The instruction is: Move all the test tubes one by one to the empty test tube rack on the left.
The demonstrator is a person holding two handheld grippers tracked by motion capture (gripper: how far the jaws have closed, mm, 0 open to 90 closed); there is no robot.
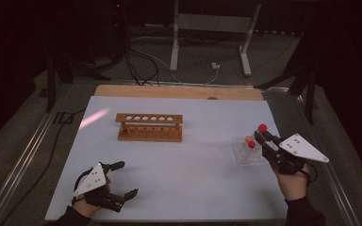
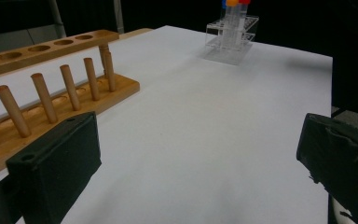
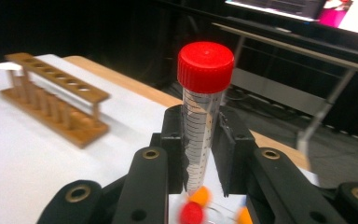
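R gripper (image 3: 200,154) is clamped on a clear tube w/ red cap (image 3: 205,66), held upright above the clear rack (image 1: 246,155) at the table's right edge. L gripper (image 1: 124,179) has jaws spread wide, nothing btwn them, near-left on the table (image 1: 179,165). Wooden rack (image 1: 149,127) sits far-left of centre.

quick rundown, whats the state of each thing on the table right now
right tongs: shut on red-capped tube, upright, lifted clear of clear rack
left tongs: open, holding nothing
wooden rack: standing, holes unfilled
clear rack: holds other capped tubes
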